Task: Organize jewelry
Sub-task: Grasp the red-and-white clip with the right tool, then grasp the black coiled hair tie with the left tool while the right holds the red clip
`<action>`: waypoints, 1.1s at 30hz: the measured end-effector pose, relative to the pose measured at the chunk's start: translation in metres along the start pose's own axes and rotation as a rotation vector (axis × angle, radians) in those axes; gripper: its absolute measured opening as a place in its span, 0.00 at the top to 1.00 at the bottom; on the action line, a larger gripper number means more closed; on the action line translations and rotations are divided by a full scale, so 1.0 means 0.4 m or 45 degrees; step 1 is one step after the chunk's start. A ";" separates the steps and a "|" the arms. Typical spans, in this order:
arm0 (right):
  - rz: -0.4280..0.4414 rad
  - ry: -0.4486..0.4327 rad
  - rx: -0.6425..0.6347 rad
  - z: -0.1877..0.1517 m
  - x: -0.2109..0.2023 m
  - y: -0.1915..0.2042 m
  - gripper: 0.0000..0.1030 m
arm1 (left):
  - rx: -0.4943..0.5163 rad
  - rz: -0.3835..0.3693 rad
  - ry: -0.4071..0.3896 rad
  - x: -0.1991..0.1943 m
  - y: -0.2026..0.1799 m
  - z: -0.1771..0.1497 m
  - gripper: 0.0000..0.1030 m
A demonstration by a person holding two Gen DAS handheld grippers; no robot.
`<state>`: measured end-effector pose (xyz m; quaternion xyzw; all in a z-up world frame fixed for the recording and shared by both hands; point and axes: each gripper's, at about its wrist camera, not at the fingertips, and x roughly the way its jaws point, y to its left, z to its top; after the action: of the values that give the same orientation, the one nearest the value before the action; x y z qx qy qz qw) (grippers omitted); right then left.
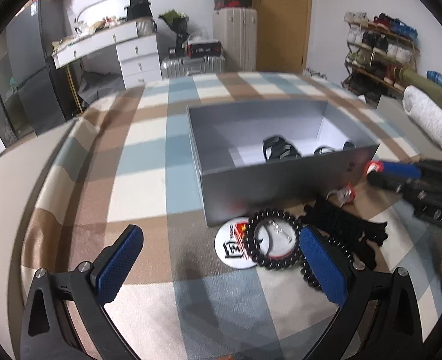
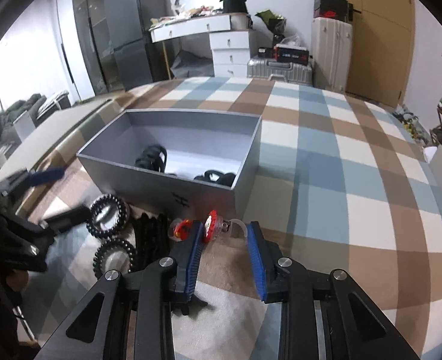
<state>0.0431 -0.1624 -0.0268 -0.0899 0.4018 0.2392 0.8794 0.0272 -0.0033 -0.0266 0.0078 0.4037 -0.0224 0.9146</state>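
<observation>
Pinching the red-and-clear ring [image 2: 213, 229] between my right gripper [image 2: 225, 234] pads, I'd confirm both sides bite before lifting, since only the left pad [image 2: 195, 240] plainly touches it. It sits on the checked bed cover [image 2: 341, 180] just before the grey box [image 2: 173, 186]. My left gripper [image 1: 221, 252] hangs spread over the bead bracelets [image 1: 272, 240].

Checked bedspread [image 2: 326, 156] under an open grey box [image 2: 149, 180], bead bracelets [image 1: 273, 241], a round badge [image 1: 231, 247]
</observation>
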 end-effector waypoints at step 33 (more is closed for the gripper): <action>0.013 -0.053 0.024 0.004 -0.035 -0.013 0.72 | -0.018 -0.201 0.019 -0.006 -0.011 -0.005 0.95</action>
<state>0.0388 -0.1714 -0.0153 -0.0747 0.3862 0.2416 0.8871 0.0239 -0.0077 -0.0260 -0.0305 0.4100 -0.0917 0.9070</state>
